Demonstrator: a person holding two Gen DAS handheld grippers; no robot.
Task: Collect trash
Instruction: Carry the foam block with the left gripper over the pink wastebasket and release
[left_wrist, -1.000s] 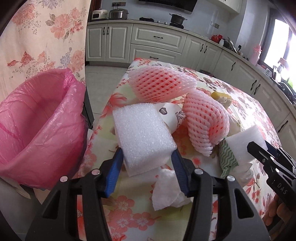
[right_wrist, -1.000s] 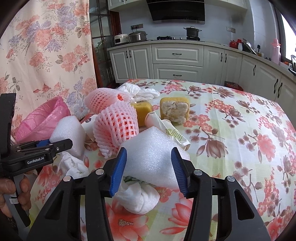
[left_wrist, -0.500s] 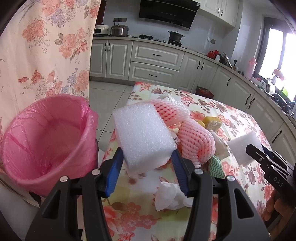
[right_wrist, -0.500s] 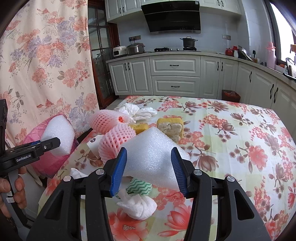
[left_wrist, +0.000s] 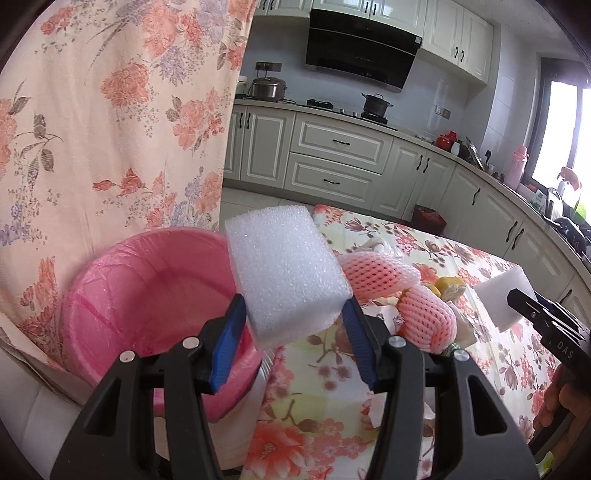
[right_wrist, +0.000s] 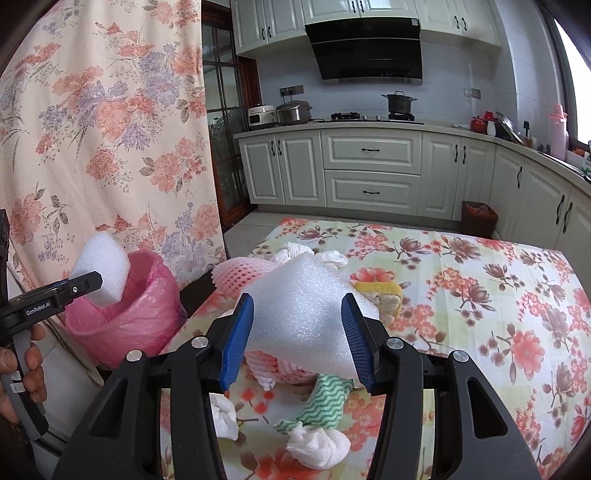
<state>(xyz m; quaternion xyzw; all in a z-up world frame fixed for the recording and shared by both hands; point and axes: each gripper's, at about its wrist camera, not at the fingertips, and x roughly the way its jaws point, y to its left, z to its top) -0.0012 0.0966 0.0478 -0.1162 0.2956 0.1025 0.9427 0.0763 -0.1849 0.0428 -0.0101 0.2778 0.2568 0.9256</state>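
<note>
Left wrist view: the left gripper (left_wrist: 293, 341) clamps a white foam block (left_wrist: 284, 273) at frame centre, a pink-lined bin (left_wrist: 147, 295) lower left. The right gripper (right_wrist: 297, 338) grips a second foam block (right_wrist: 303, 306) above fruit nets (right_wrist: 240, 271) and tissues (right_wrist: 317, 448) on the floral tablecloth (right_wrist: 480, 295), kitchen cabinets (right_wrist: 369, 170) behind.

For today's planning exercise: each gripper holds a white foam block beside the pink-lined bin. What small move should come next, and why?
Probably carry the left gripper a little further over the bin before opening: its foam block sits at the rim, the bin open below. The right gripper with its own block can follow.

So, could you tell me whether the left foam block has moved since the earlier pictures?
Yes. The left foam block has risen off the table and swung toward the pink bin.
</note>
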